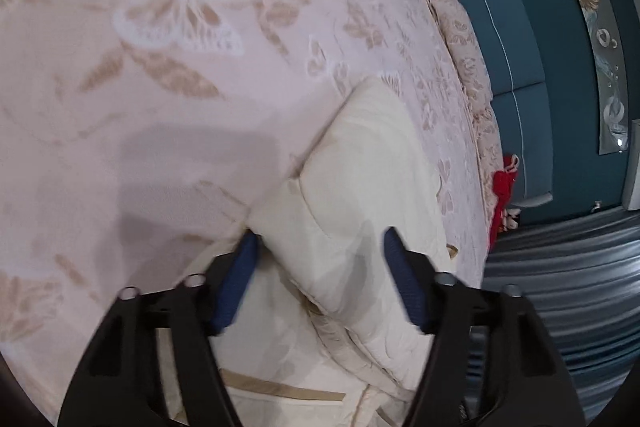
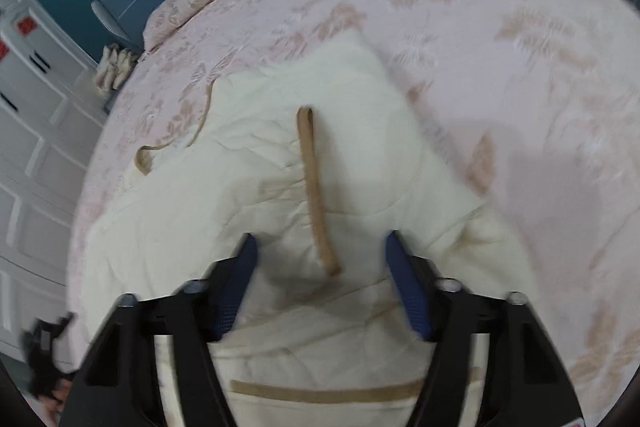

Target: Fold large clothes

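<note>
Left wrist view: my left gripper [image 1: 318,247] and right gripper [image 2: 318,247] have jaws apart, holding nothing, over the garment [image 2: 280,167]; I should pinch matching edges, then fold evenly on the bed [image 2: 500,27].

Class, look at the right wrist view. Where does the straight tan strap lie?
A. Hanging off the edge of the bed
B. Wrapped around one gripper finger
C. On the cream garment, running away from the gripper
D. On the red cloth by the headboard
C: the tan strap lies flat along the cream garment, starting between the open fingers of the right gripper and touching neither.
</note>
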